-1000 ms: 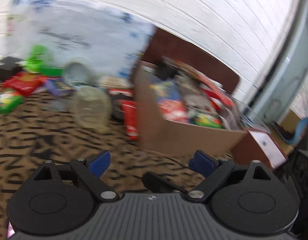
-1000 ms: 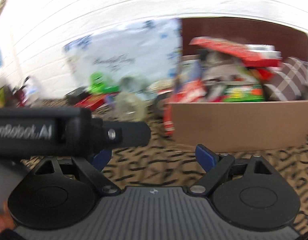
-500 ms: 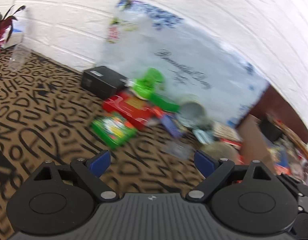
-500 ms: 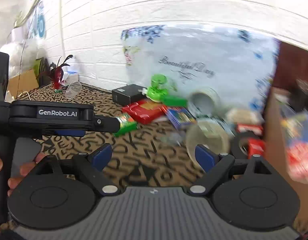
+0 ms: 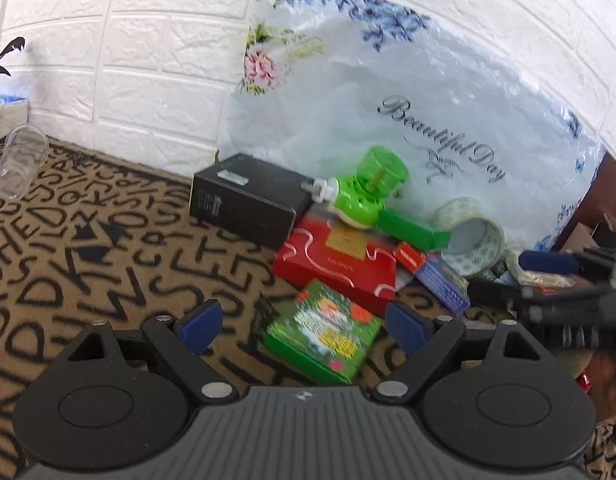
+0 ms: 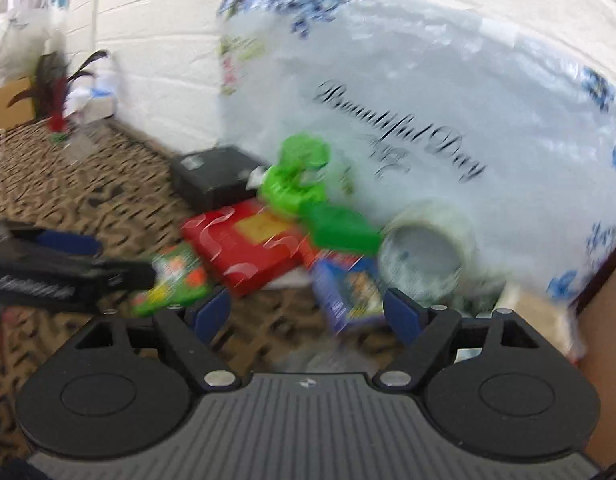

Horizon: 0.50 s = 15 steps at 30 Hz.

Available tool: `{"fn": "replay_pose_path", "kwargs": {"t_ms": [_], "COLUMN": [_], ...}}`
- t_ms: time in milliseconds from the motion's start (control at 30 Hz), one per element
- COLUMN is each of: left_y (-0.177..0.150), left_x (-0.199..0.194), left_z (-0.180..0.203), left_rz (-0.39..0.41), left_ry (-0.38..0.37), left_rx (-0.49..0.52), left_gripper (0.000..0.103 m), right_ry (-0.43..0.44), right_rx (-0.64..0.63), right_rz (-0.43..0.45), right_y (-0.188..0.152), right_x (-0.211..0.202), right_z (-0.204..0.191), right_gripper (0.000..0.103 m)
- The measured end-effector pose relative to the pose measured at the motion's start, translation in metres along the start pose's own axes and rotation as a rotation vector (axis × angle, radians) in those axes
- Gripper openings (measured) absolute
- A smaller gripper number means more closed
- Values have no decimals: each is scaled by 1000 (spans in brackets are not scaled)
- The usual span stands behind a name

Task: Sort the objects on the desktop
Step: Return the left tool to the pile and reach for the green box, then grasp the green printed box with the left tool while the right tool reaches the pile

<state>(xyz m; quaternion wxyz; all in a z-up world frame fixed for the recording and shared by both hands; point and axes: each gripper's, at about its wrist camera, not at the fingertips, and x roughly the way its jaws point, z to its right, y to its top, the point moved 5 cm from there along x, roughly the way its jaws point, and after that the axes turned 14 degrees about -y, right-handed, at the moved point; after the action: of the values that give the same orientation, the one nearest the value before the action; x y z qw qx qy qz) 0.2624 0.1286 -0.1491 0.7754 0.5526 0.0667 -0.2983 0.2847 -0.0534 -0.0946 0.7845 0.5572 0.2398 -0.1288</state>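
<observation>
clutter sits bunched on a tan tablecloth printed with black letters (image 5: 88, 264), against a white brick wall. the left gripper (image 5: 304, 326) has its blue-padded fingers spread wide with nothing between them, and it hovers just above a flat green snack packet (image 5: 322, 338) lying on the cloth. touching the packet's far edge is a flat red box with gold swirls (image 5: 340, 266). a glossy black rectangular box (image 5: 248, 200) rests beside the red one, and a bright green plastic gadget with a round clear-green top (image 5: 368, 194) lies on top of both. a roll of clear packing tape (image 5: 470, 238) stands on edge near a small blue carton (image 5: 444, 284). behind them leans a white floral plastic bag with cursive lettering (image 5: 428, 112). a clear plastic cup (image 5: 20, 162) lies tipped over, well apart at far left. the right gripper (image 6: 308, 314) is likewise spread apart and empty, with the blue carton in front of its fingers; that view is blurred.
</observation>
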Motion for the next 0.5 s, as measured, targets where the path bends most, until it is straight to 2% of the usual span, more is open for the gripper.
{"fn": "replay_pose_path", "kwargs": {"t_ms": [100,167,333,400,467,500], "left_y": [0,-4,-10,-10,-12,-13], "left_x": [6,13,27,31,36,39], "left_z": [6,14,16,10,2,-2], "left_rz": [-13,-32,-47,-60,-82,-87], "left_ry": [-79,-104,-79,-67,-53,-59], "left_rx": [31,74,103,80,48,32], "left_gripper": [91,91,91,86,70,71], "right_ry": [1,13,27,24,19,28], "right_rx": [39,79,80,91,107,115], "right_rz": [-11,-17,-41,-48,-59,-77], "right_y": [16,24,32,33,34,34], "right_x": [19,31,62,73,83,87], "right_z": [9,13,2,-1,-1,-2], "right_gripper": [82,82,82,82,82,82]}}
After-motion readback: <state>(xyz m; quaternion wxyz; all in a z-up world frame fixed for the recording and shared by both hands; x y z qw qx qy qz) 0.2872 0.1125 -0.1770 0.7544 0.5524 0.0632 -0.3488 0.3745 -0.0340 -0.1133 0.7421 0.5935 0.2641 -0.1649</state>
